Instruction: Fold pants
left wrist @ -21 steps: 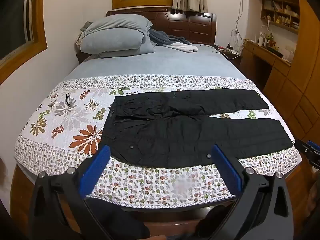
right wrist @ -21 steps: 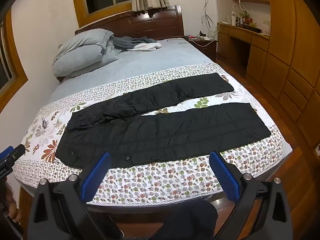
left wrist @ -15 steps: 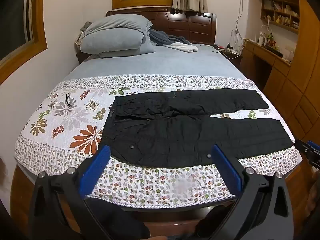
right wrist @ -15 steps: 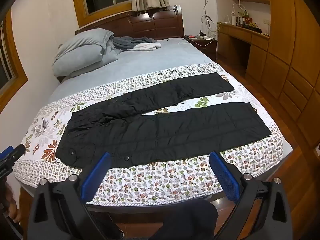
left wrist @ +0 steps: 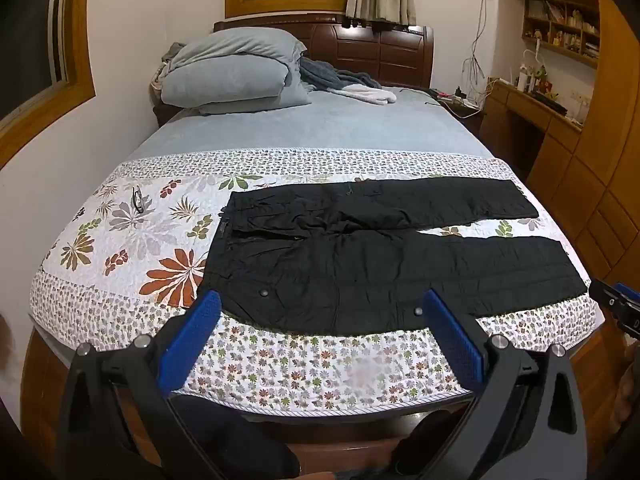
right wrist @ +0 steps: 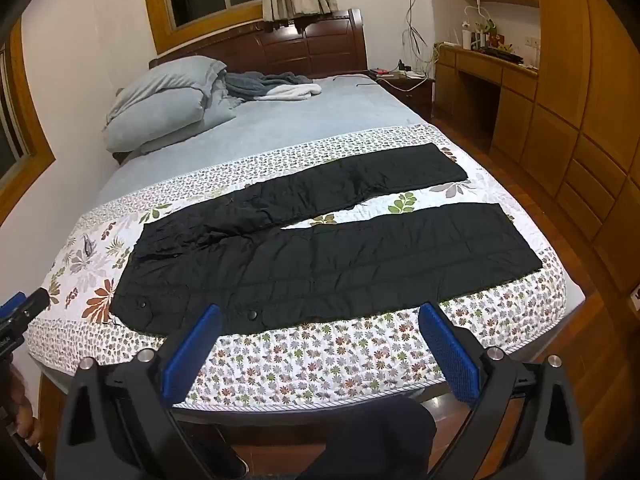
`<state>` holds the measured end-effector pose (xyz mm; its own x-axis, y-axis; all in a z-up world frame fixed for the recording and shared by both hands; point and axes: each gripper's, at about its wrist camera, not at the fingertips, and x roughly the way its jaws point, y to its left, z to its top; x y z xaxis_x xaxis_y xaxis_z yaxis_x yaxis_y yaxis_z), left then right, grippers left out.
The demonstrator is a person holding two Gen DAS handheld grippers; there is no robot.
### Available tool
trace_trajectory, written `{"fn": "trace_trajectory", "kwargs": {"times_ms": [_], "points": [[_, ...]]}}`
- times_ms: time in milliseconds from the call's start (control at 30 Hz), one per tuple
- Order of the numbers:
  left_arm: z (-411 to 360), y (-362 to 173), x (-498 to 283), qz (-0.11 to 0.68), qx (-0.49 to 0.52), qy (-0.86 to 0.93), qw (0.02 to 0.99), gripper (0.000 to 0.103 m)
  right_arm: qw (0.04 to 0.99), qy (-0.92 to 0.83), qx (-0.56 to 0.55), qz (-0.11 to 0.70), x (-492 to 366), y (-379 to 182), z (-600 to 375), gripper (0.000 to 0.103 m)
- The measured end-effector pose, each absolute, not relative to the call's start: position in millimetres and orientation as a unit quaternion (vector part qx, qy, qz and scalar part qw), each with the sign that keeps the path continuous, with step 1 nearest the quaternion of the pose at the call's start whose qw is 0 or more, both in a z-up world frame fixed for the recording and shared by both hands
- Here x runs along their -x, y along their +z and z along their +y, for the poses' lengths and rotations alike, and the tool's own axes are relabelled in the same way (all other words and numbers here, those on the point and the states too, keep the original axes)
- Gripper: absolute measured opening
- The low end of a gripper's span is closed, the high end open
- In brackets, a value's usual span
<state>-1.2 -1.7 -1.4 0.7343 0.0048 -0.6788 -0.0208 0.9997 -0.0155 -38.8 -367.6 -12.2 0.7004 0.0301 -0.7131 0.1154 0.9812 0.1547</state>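
Observation:
Black pants [left wrist: 380,256] lie spread flat on the floral quilt [left wrist: 132,240] at the foot of the bed, waist to the left, both legs running right with a gap between them. They also show in the right wrist view [right wrist: 320,256]. My left gripper [left wrist: 320,308] is open and empty, held off the near edge of the bed in front of the near leg. My right gripper [right wrist: 320,316] is open and empty too, off the near edge, further right. Each gripper's tip shows at the edge of the other's view.
Grey pillows [left wrist: 232,72] and crumpled blankets [left wrist: 344,84] lie at the headboard end. A wooden desk and wardrobe [right wrist: 560,100] line the right wall, with wooden floor [right wrist: 596,340] beside the bed. A small dark object [left wrist: 138,200] lies on the quilt's left part.

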Motion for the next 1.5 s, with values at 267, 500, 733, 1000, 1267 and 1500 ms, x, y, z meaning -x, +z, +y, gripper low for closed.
{"fn": "trace_trajectory", "kwargs": {"times_ms": [267, 500, 733, 1000, 1267, 1500], "points": [[-1.8, -1.1, 1.0, 0.365, 0.011, 0.007, 0.931, 0.100, 0.917, -0.024, -0.093, 0.388, 37.3, -14.5, -365.9, 0.100], [-0.2, -1.7, 1.1, 0.365, 0.012, 0.007, 0.931, 0.100, 0.916, -0.024, -0.093, 0.389, 37.7, -14.8, -366.9, 0.100], [0.1, -1.8, 1.4, 0.365, 0.012, 0.008, 0.931, 0.100, 0.917, -0.024, -0.093, 0.388, 38.2, -14.5, -366.7, 0.100], [0.6, -1.6, 1.6, 0.365, 0.013, 0.008, 0.931, 0.100, 0.916, -0.024, -0.093, 0.389, 38.3, -14.3, -367.1, 0.100], [2.7, -1.7, 1.2, 0.365, 0.014, 0.009, 0.931, 0.100, 0.916, -0.024, -0.093, 0.389, 38.6, -14.9, -367.0, 0.100], [3.7, -2.4, 1.6, 0.364, 0.014, 0.009, 0.931, 0.100, 0.916, -0.023, -0.091, 0.390, 38.2, -13.7, -364.4, 0.100]]}}
